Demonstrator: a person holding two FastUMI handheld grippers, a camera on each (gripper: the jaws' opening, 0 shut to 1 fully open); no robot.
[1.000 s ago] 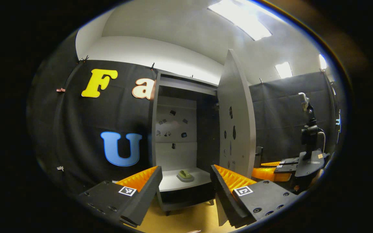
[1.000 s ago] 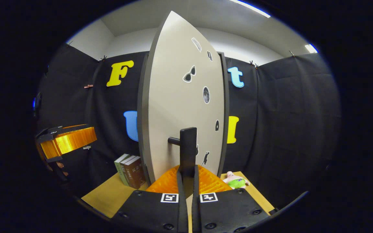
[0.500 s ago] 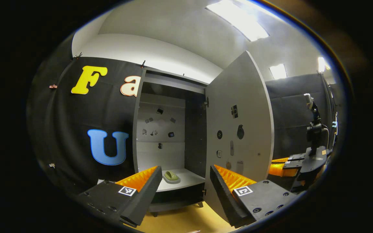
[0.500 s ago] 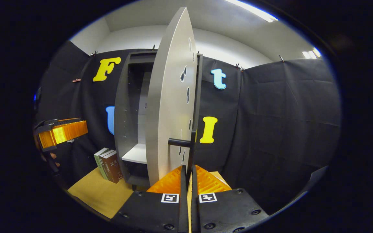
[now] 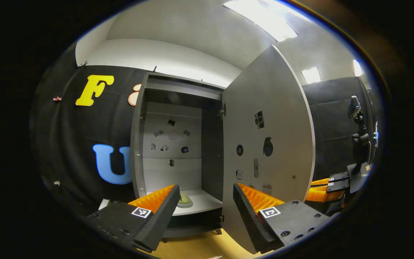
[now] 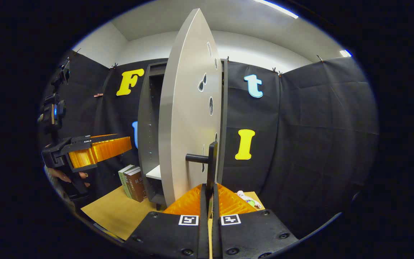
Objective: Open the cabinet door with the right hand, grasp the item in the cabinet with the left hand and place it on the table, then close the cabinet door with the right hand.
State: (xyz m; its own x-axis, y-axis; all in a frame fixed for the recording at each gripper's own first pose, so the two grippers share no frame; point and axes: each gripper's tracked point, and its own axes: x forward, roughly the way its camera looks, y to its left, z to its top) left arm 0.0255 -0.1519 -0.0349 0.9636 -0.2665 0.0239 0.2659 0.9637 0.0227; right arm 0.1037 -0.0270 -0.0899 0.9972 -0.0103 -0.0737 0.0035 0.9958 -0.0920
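Observation:
The grey cabinet [image 5: 138,144] stands with its door [image 5: 268,144] swung wide to the right. On its low white shelf [image 5: 201,203] lies a small green item [image 5: 184,199], partly hidden behind my left finger. My left gripper [image 5: 206,189] is open in front of the cabinet with nothing between its fingers. In the right gripper view, my right gripper [image 6: 210,189] is shut on the lower end of the door's black handle [image 6: 211,162], and the door [image 6: 189,118] is seen almost edge-on. The left gripper [image 6: 95,151], held by a hand [image 6: 67,176], hovers at the left.
Three books [image 6: 132,178] stand on the yellow table [image 6: 120,212] left of the cabinet. A small plush toy [image 6: 248,199] lies to the door's right. A camera stand [image 5: 359,144] rises at the booth's edge. My right gripper [image 5: 323,187] shows past the door's edge.
The door has swung farther open with my right gripper still shut on its handle. The left gripper has drifted toward the cabinet, and the green item now sits behind its left finger.

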